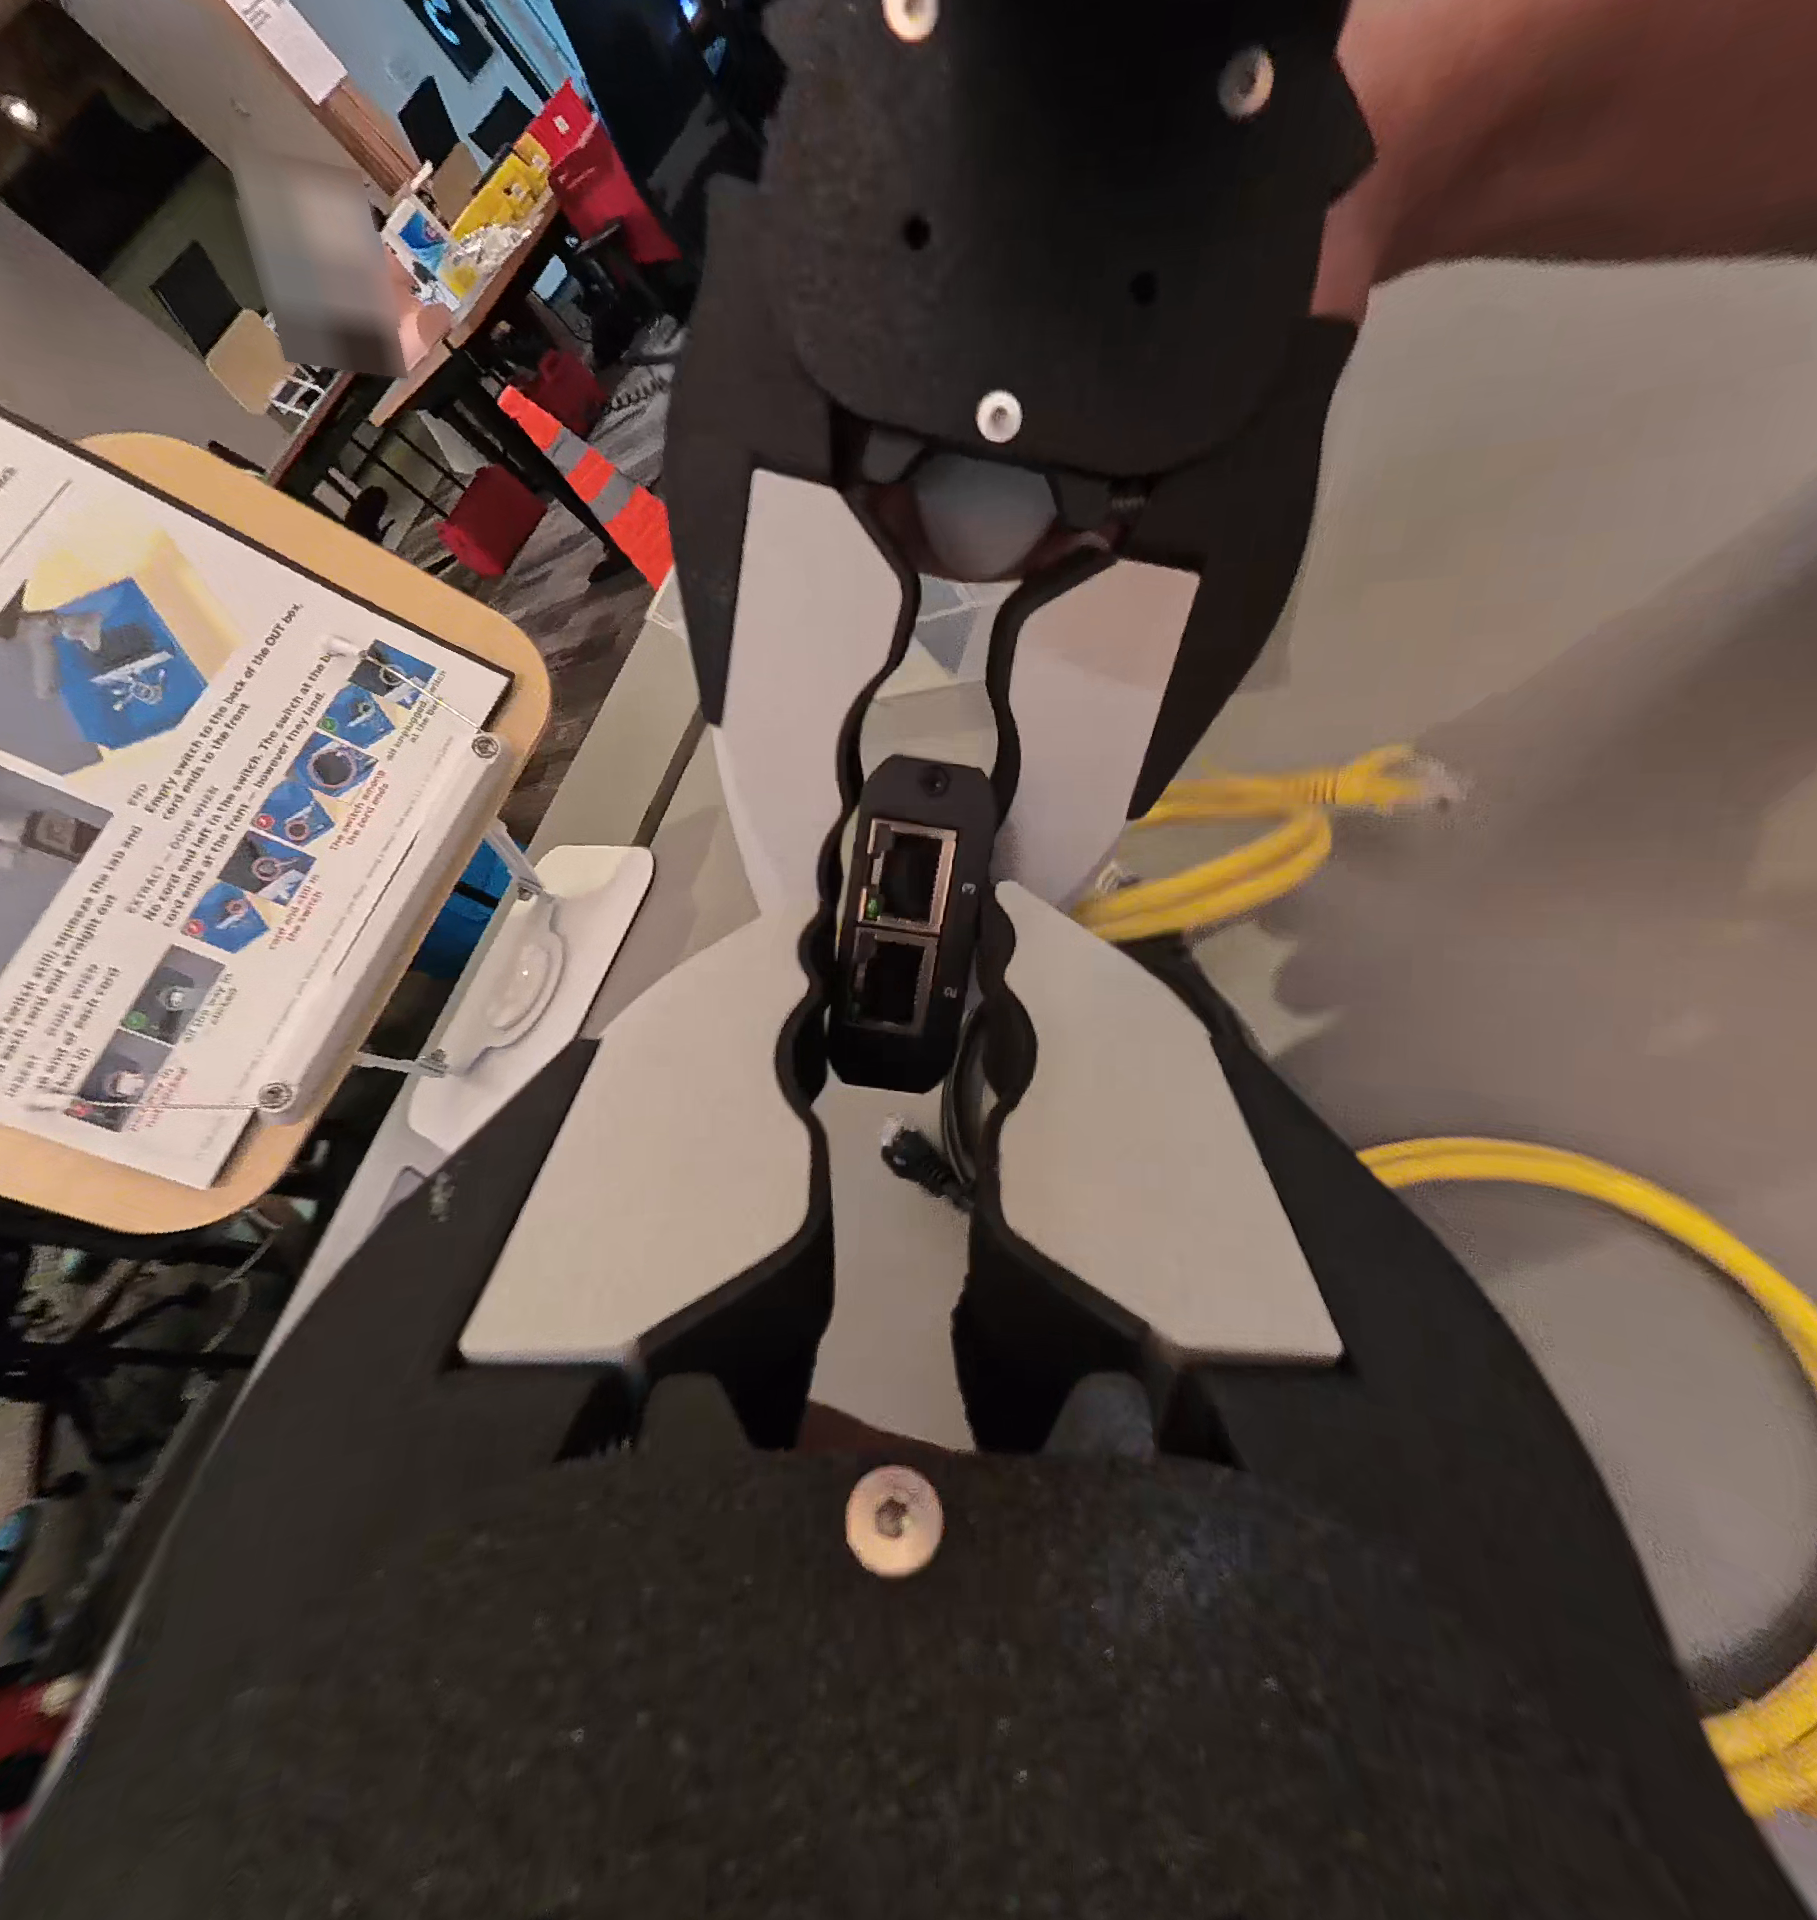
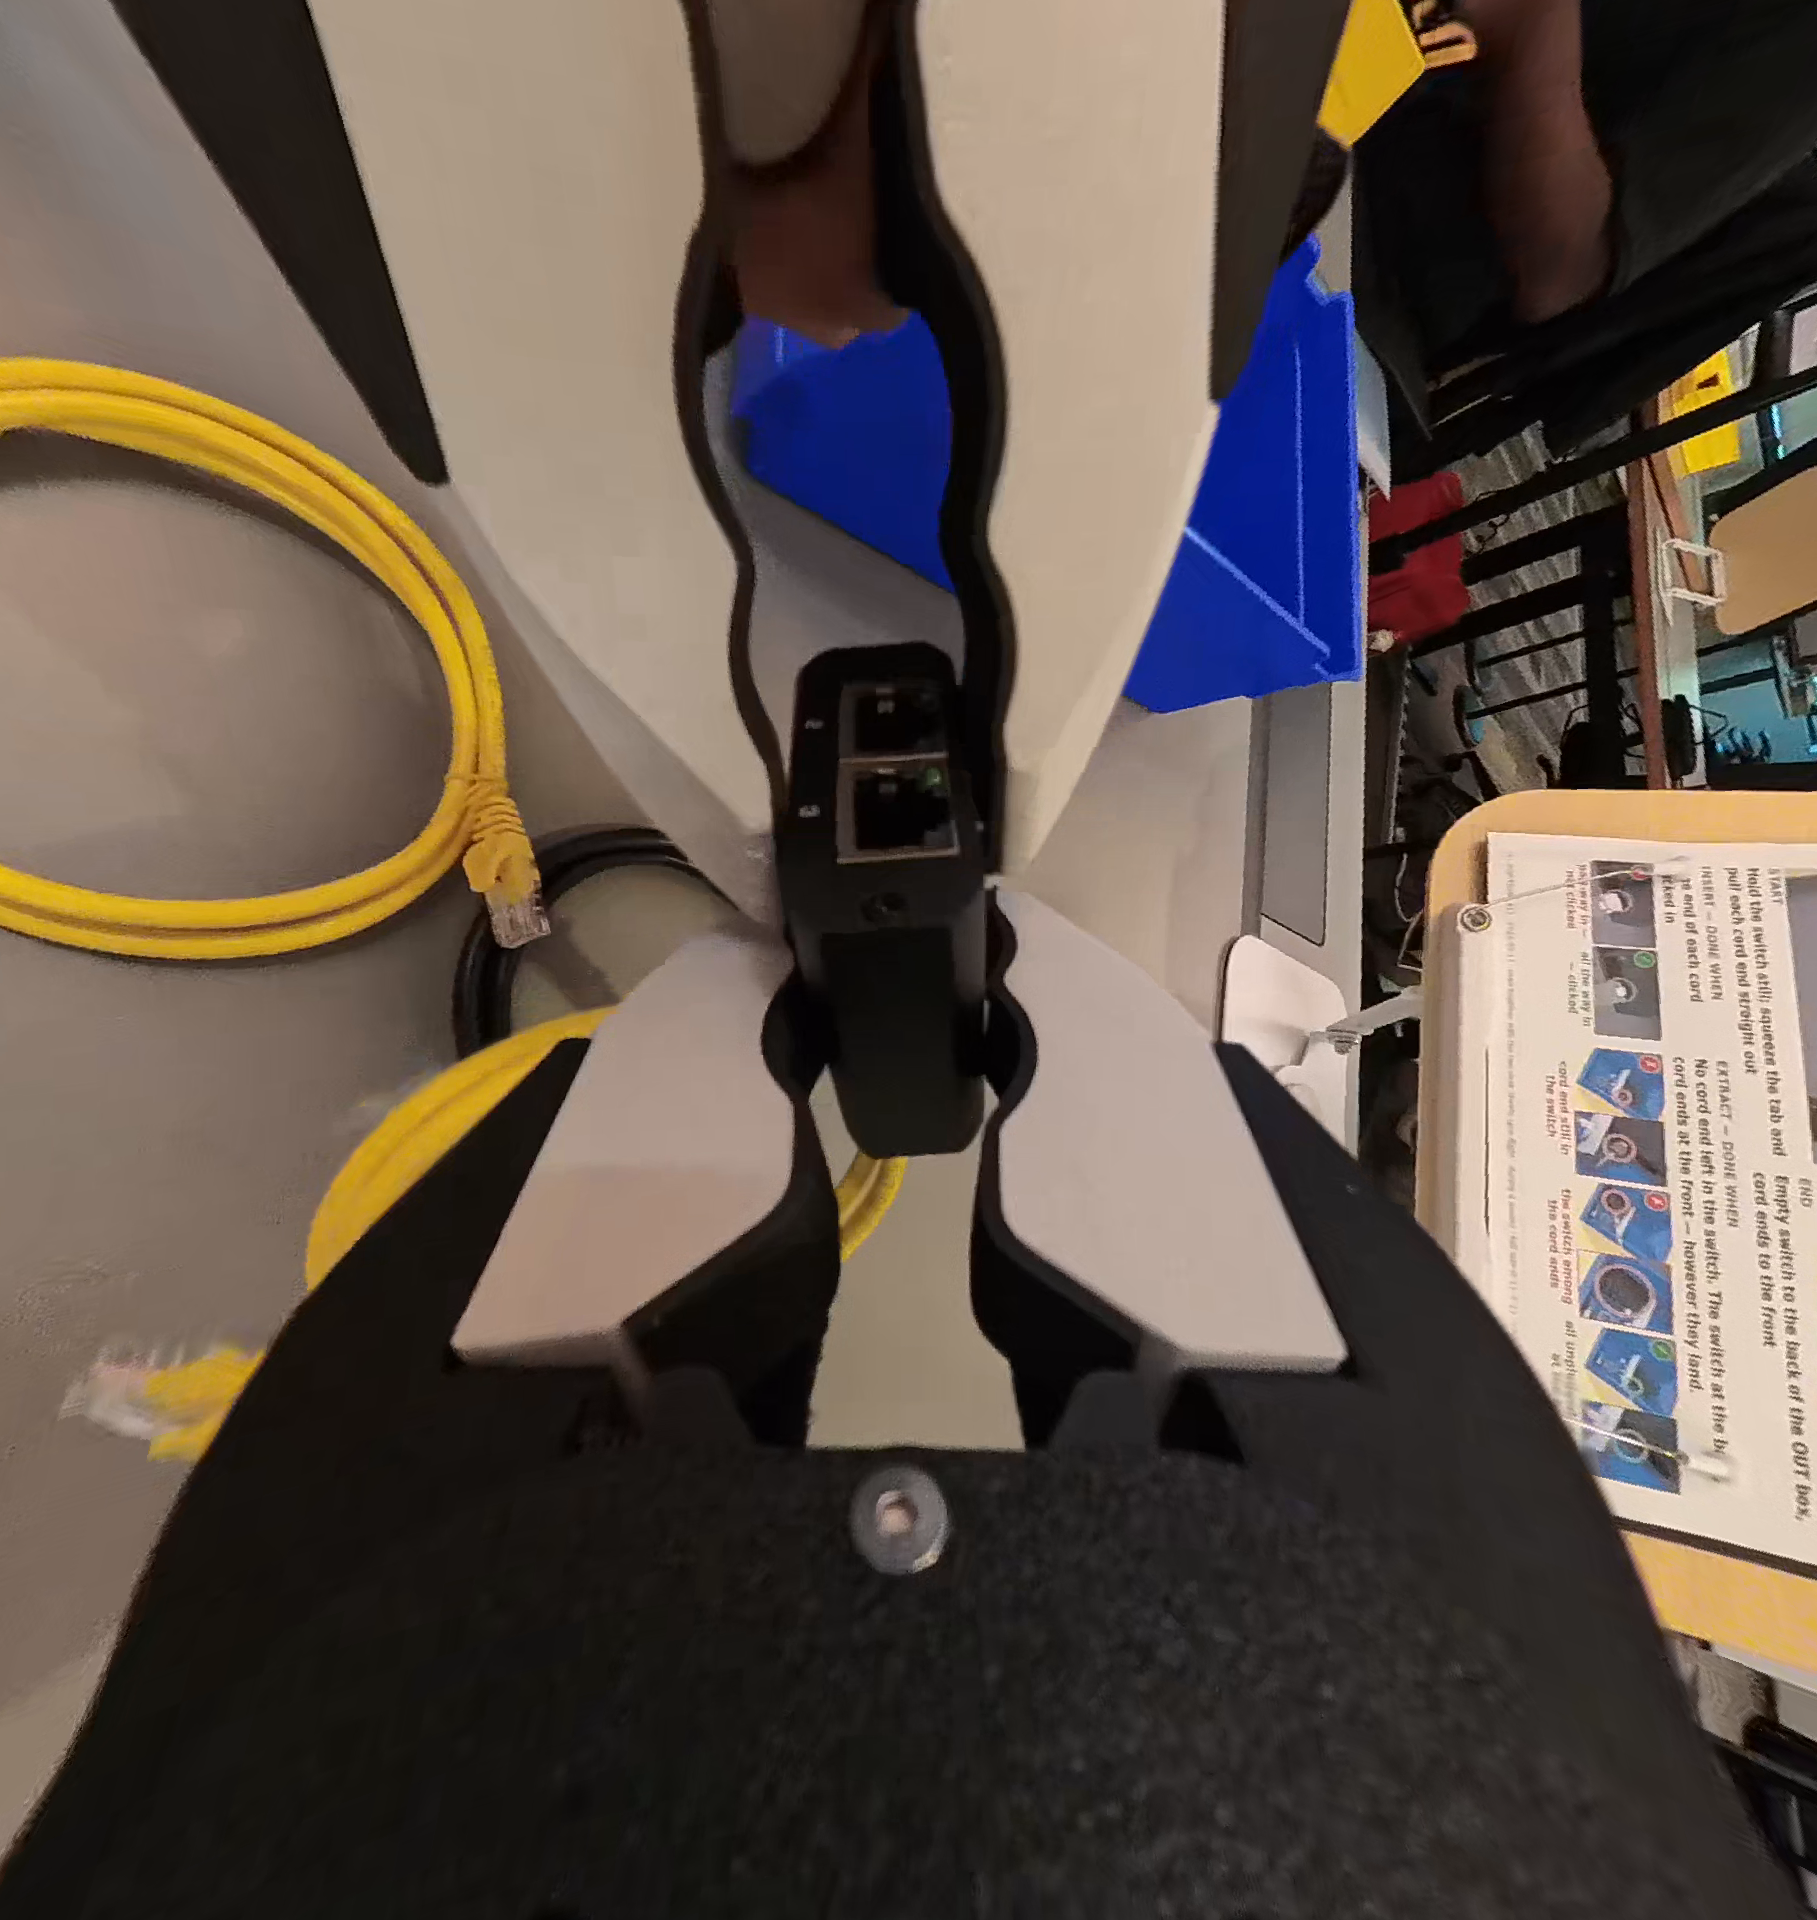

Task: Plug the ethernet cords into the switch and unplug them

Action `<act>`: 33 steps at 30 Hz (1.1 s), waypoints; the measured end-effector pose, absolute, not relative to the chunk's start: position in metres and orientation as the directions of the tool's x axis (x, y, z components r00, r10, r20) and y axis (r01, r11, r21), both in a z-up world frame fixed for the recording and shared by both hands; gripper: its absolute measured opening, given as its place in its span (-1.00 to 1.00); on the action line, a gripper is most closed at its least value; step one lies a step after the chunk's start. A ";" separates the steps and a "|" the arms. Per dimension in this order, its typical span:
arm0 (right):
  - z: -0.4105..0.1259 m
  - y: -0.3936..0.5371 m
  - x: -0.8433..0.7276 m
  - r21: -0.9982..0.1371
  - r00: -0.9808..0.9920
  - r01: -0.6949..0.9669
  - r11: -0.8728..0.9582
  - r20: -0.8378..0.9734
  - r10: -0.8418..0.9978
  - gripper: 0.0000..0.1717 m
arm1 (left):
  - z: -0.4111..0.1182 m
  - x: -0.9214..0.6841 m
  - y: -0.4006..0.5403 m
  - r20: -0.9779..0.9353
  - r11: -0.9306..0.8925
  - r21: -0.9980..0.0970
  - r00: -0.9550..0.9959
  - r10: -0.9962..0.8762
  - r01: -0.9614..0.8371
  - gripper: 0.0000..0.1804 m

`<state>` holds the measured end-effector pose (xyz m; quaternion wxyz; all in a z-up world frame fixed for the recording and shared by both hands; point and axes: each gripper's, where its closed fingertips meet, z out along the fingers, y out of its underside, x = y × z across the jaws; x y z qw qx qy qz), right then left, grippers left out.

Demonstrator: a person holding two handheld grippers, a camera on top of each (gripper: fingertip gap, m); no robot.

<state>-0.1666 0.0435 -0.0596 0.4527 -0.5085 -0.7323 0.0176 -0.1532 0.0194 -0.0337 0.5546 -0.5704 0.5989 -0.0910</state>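
The black switch (image 1: 909,925) hangs between my two grippers, which face each other. Its two visible ports are empty, with a green light beside one. My left gripper (image 1: 909,977) is shut on the switch's lower part, pads against both sides. My right gripper (image 2: 899,1023) is shut on the switch body (image 2: 904,1039) and also shows at the top of the left wrist view (image 1: 930,748). The left gripper shows at the top of the right wrist view (image 2: 878,717), flanking the port end. Yellow ethernet cords (image 2: 416,623) lie unplugged on the grey table (image 1: 1610,520); one plug (image 2: 504,873) lies loose.
More yellow cord loops lie in the left wrist view (image 1: 1247,831) (image 1: 1714,1299). A black cable with a plug (image 1: 914,1153) lies under the switch. A blue bin (image 2: 1257,520) stands behind. An instruction sheet on a wooden board (image 1: 156,831) stands beside the table edge. Only a small space, under 4 cm, lies between the two pairs of fingers.
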 end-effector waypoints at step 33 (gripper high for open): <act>-0.045 0.117 -0.065 -0.480 0.422 0.865 -0.147 0.536 0.731 -0.93 | -0.062 -0.184 0.073 -0.329 -0.010 -0.849 0.543 -0.773 -0.529 -0.43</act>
